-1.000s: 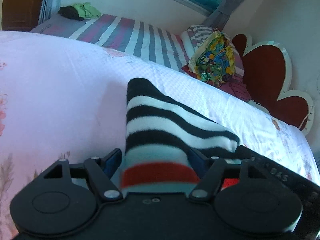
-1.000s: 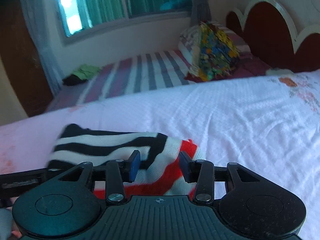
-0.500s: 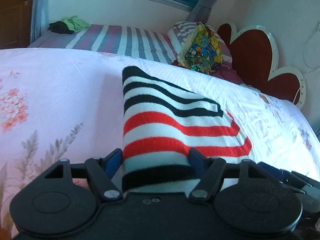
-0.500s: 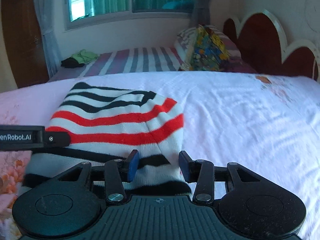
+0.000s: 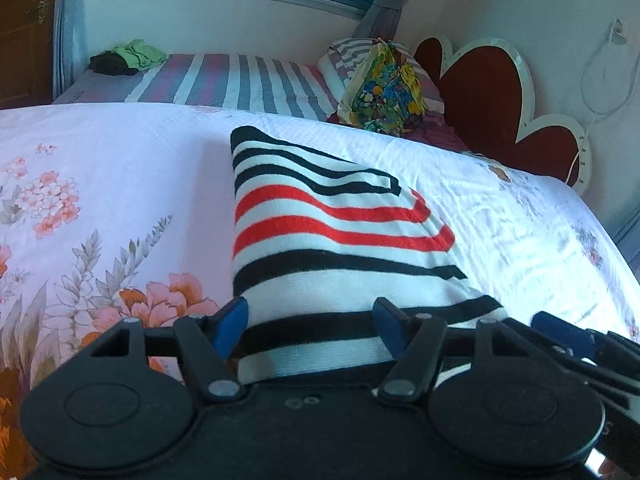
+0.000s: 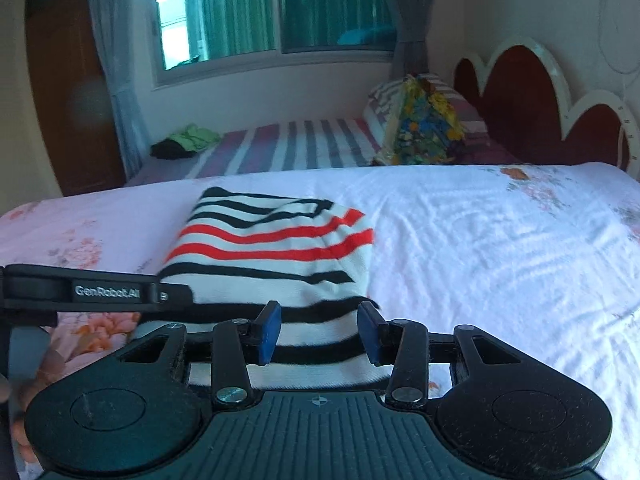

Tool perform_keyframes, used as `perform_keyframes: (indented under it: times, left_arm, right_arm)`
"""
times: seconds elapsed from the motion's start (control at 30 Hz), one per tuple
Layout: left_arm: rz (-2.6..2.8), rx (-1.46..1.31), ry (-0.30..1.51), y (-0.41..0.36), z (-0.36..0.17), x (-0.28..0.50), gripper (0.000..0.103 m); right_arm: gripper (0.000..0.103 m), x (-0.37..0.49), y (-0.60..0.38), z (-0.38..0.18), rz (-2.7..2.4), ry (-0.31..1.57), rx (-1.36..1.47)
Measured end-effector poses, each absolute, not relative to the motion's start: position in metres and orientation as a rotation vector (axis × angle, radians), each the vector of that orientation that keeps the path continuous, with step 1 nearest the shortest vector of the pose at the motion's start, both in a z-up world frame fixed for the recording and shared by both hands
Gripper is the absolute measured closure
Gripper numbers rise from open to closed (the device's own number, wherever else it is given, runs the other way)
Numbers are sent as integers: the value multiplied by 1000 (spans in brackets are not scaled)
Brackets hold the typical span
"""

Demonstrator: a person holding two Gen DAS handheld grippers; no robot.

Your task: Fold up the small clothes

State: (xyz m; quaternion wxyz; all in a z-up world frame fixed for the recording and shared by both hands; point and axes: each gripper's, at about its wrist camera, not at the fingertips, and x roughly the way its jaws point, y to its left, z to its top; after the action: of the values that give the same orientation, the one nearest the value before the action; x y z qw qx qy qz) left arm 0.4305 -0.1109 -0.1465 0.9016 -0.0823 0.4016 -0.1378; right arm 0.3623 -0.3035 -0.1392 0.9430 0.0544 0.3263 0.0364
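A wide bed [image 5: 100, 168] under a soft floral quilted cover carries a knitted garment [image 5: 320, 232], white with black and red stripes, lying flat in a rough rectangle. Its near hem passes between the blue pads of both tools. The left hand-held gripper [image 5: 310, 320], jaws lately narrowing, and the right hand-held gripper [image 6: 318, 332] each appear clamped on that hem.

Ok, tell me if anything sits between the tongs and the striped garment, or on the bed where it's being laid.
Nothing visible does. The striped garment already lies between the fingers of both the left tongs and the right tongs at its near edge. The bedsheet around it is bare; the colourful pillow stands far behind.
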Motion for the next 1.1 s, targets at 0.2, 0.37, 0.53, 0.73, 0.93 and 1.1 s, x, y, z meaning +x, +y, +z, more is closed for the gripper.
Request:
perform_keyframes:
  times: [0.2,0.37,0.53,0.73,0.93,1.1]
  left_arm:
    - [-242,-116,846,-121,-163,440,33]
    - [-256,-178,890,-111,-184,442,30]
    - [-243,-202,911,-110,-184,441,29]
    - [-232,-175,928,-114,-189,436,20]
    - [-227,-146,923,-114,-181,431,23]
    - [-225,-125,917,-118,-172,427,25]
  right_arm:
    - [61,393,-308,-167,119,728,105]
    - [61,393,-317,-196,170,767,74]
    - [61,394,-327,-190,201,785,113]
    - [61,390,-322,-196,223,806,51]
    - [60,387,-335,-179,224,806,162]
    - [60,382,-343,-169,221,806,221]
